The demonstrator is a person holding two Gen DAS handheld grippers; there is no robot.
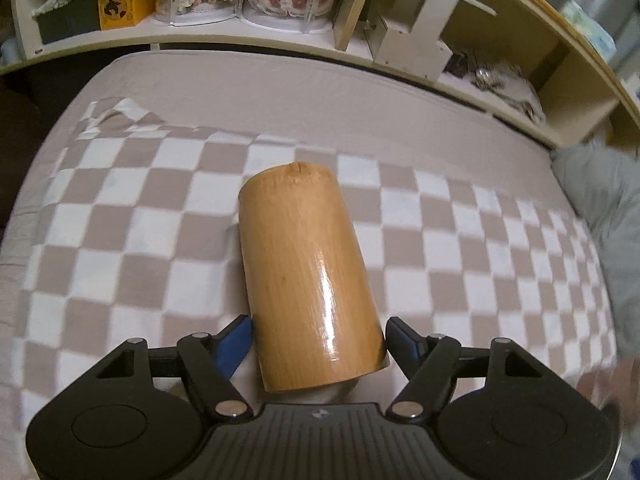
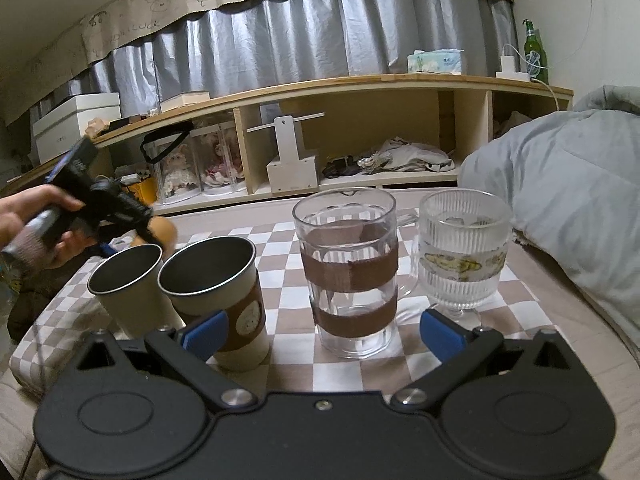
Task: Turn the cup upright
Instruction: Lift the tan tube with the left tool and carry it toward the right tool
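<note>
A tan wooden cup lies lengthwise between my left gripper's blue-padded fingers, its closed base pointing away over the checkered cloth. The fingers press on both sides of its near end, so the gripper is shut on it. In the right wrist view the left gripper is held up at the far left with the orange-tan cup partly hidden behind it. My right gripper is open and empty, low over the cloth in front of a glass.
On the checkered cloth stand two metal cups, a banded glass and a ribbed glass mug, all upright. A wooden shelf runs behind. A grey duvet lies at right.
</note>
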